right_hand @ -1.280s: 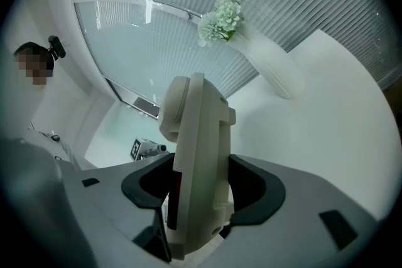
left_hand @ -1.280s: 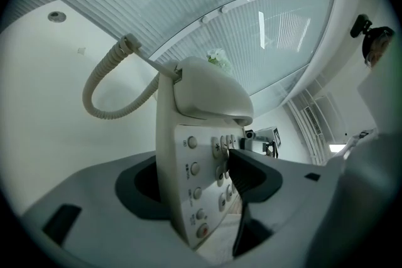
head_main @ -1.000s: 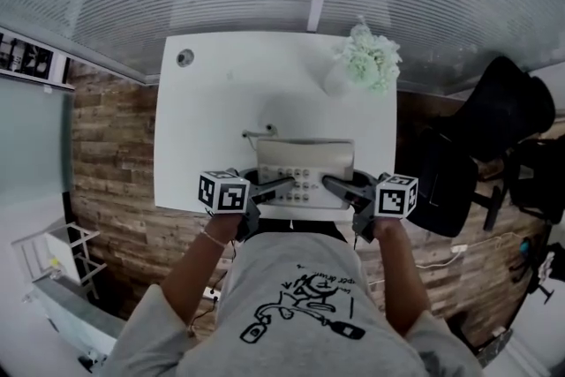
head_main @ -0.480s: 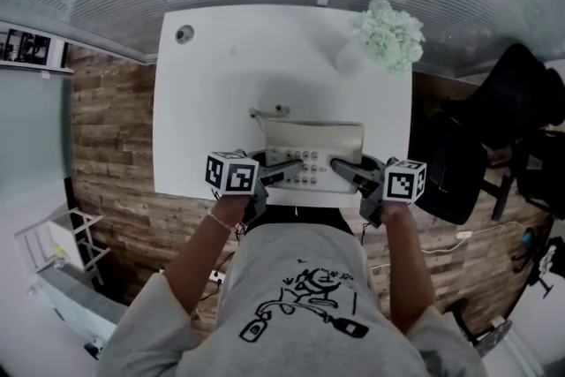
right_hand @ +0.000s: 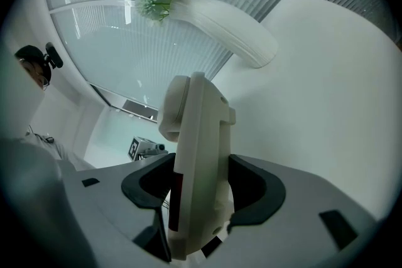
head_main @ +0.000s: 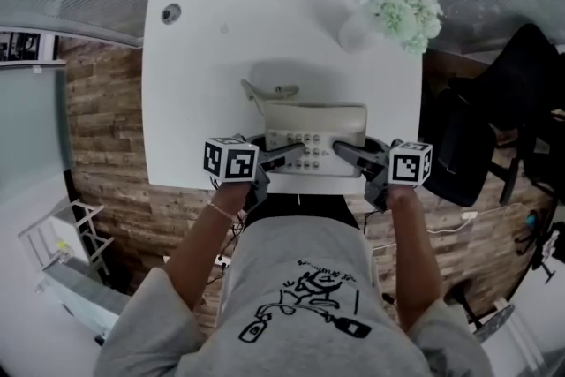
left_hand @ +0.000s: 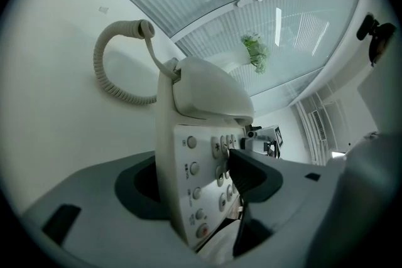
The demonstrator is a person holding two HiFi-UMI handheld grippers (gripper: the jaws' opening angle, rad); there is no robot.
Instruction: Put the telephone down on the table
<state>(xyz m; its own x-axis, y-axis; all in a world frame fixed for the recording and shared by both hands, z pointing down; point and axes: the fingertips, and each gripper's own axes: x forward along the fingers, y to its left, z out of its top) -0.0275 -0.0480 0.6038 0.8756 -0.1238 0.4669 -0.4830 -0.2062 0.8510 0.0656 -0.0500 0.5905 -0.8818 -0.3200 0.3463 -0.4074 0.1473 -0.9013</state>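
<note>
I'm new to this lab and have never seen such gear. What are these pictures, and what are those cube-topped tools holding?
No robot: a person holds a two-jaw gripper in each hand, and the marked cubes belong to the grippers. The head view comes from a camera on the person's head, looking down. Each gripper view comes from a camera riding on that gripper, looking along its jaws. The left gripper and the right gripper each clamp one end of a cream telephone, at the near edge of a white table. A vase of flowers stands at its far right corner.
</note>
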